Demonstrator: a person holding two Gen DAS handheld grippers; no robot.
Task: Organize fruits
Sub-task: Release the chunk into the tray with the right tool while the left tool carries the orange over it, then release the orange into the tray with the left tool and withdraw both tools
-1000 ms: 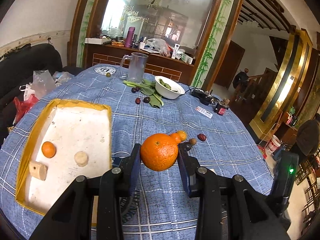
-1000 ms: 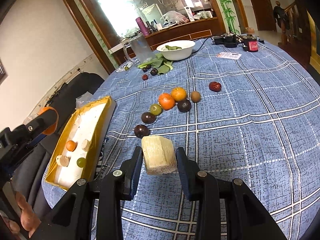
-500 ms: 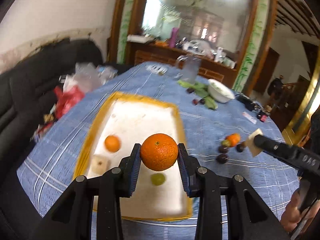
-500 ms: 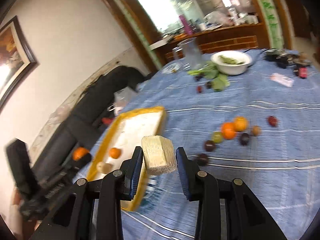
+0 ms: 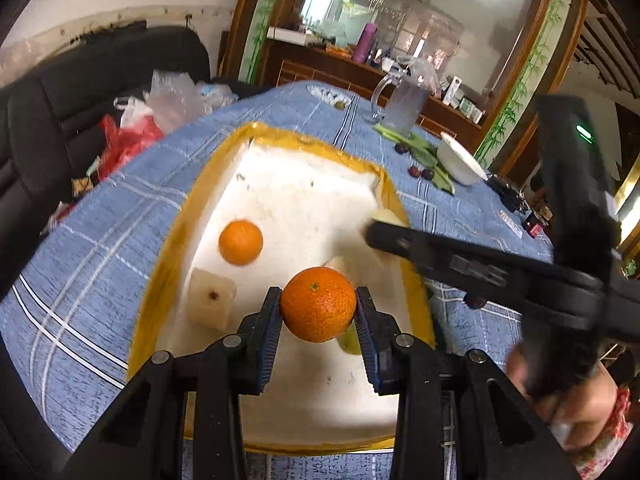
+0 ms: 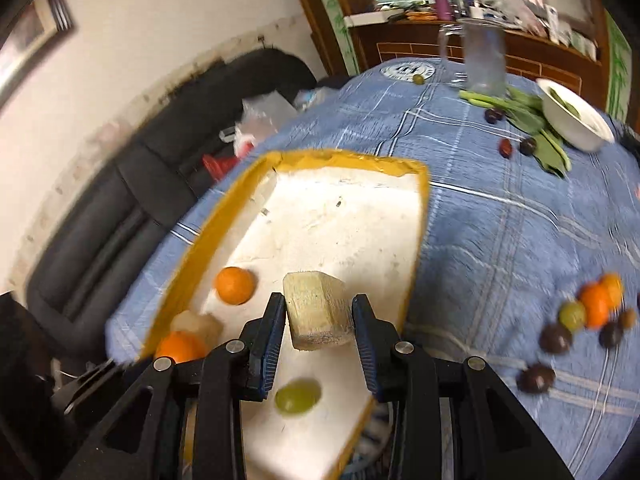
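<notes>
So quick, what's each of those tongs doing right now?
Left tongs: closed on an orange.
Right tongs: closed on a pale cut chunk.

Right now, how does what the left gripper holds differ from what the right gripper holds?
The left gripper clamps a round, bright orange with pitted skin; the right gripper clamps a pale yellowish chunk, faceted and flat-cut. The orange is whole; the chunk looks peeled. Both hang over the yellow-rimmed tray.
</notes>
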